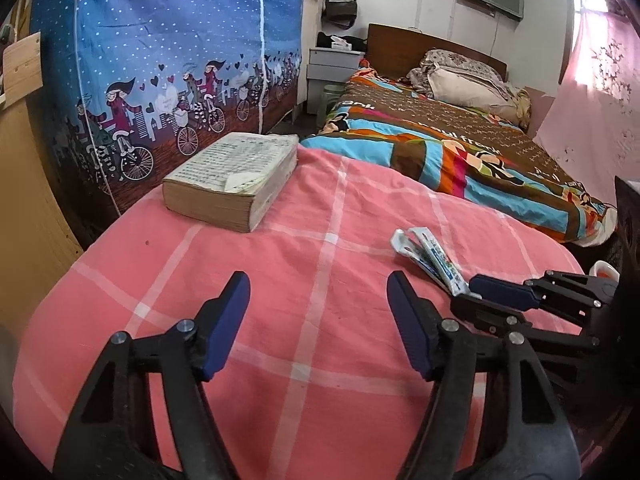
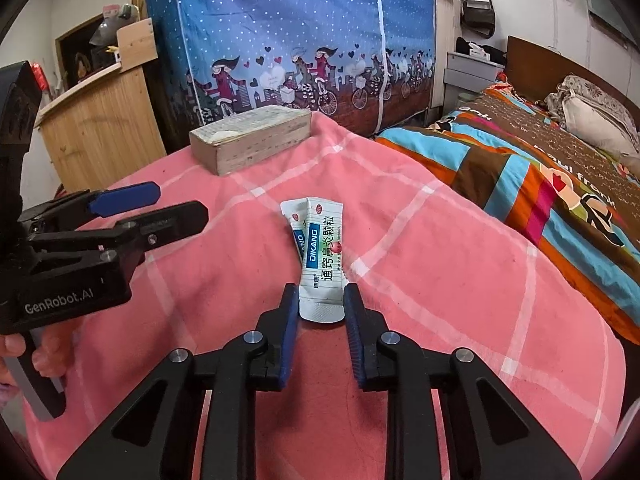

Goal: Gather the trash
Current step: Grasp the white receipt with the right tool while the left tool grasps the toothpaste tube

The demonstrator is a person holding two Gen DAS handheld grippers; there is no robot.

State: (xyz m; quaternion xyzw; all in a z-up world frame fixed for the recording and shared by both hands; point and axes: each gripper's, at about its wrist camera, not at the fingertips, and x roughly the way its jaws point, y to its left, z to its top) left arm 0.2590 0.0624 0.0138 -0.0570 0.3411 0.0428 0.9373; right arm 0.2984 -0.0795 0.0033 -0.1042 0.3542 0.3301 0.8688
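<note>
a pink checked cloth [image 2: 460,264], soft and creased, covers the surface. a thick yellowed book [image 2: 250,138] lies flat at its far edge, before a blue dotted curtain [image 2: 280,20]; a bed [image 2: 540,168] with a striped quilt stands right of the book. nearer than the book, the right gripper [image 2: 322,292] pinches glossy white-and-blue sachets [image 2: 320,248] between its fingers. the left gripper [image 1: 318,286] hangs wide open, nothing between its fingers.

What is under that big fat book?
The thick old book lies flat on the pink checked blanket, near its far edge, by the blue cartoon curtain. The blanket hides whatever it covers, so the furniture beneath cannot be seen.
</note>
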